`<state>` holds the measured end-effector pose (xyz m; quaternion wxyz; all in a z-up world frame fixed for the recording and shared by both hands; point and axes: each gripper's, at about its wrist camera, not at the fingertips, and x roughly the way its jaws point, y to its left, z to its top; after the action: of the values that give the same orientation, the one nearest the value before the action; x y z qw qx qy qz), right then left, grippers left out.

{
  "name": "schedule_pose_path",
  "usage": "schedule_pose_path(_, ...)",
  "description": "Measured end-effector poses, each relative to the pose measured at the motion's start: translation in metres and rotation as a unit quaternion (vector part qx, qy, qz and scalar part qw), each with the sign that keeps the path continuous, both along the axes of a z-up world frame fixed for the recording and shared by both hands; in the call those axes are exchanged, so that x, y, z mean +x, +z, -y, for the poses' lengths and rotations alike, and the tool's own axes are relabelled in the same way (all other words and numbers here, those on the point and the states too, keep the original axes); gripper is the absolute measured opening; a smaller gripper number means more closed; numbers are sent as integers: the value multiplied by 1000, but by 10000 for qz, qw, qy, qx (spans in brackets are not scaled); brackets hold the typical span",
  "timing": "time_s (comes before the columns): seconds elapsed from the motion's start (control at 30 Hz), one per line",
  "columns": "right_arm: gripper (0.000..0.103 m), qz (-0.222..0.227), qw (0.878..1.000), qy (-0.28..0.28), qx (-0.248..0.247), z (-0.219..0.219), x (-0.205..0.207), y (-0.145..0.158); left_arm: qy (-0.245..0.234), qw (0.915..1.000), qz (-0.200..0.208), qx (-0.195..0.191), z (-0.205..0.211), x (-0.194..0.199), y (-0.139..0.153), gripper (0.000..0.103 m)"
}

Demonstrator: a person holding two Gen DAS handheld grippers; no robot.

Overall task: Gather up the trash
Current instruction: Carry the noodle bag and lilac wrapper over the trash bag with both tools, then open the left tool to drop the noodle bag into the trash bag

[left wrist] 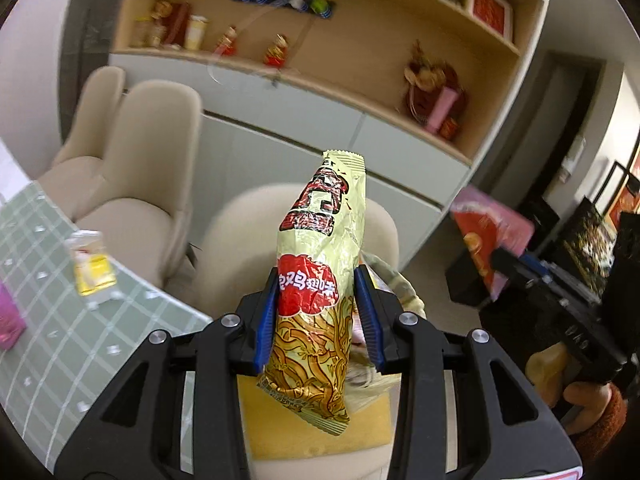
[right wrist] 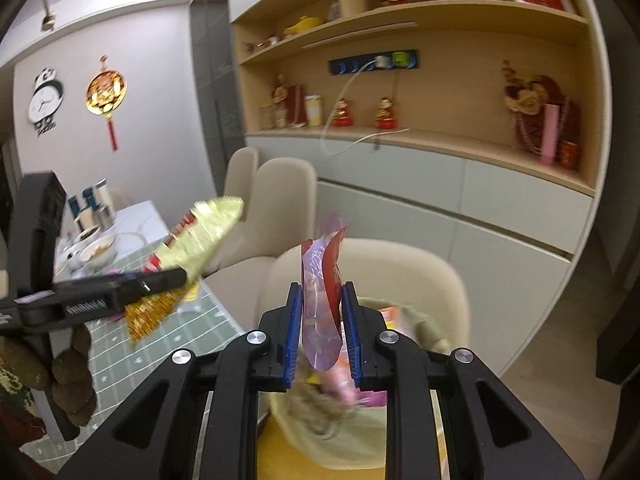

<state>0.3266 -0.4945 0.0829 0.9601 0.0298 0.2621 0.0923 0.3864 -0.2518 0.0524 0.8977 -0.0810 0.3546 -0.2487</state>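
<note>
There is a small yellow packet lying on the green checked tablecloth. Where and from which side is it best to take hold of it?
Grip the yellow packet across its narrow width, near the middle, coming from above. It seems to lie flat on the tablecloth, close to the edge, so a side approach would probably only push it. Both hand-held grippers already hold wrappers, so one must be emptied first.

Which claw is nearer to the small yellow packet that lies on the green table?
Left. The left claw, shut on the gold bag, is beside the table near the yellow packet. The right claw is farther, over the chair.
</note>
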Motion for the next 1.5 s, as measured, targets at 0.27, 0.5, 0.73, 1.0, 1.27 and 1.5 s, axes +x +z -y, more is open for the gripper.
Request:
schedule_pose_path(0.27,20,-184,9995,-243,-38,60,19,-24,-519,9957,-738,228,86,47,-67,34)
schedule_pose_path(0.5,20,-464,9983,-322,113,92,33,-50,-808,9841,-1228,991,144,74,-116,34)
schedule_pose_path(0.73,20,-648,9972,-292,229,104,45,-67,-752,9771,-1456,1359,162,95,-132,33)
schedule_pose_path(1.0,20,-751,9966,-250,234,103,47,-74,-771,9800,-1537,997,156,94,-136,36)
schedule_pose_path(1.27,20,-829,9960,47,343,87,57,-78,-521,9900,-1209,504,120,67,-93,52)
schedule_pose_path(1.5,20,-1072,9889,819,626,35,84,-95,504,9944,-867,341,68,27,-64,53)
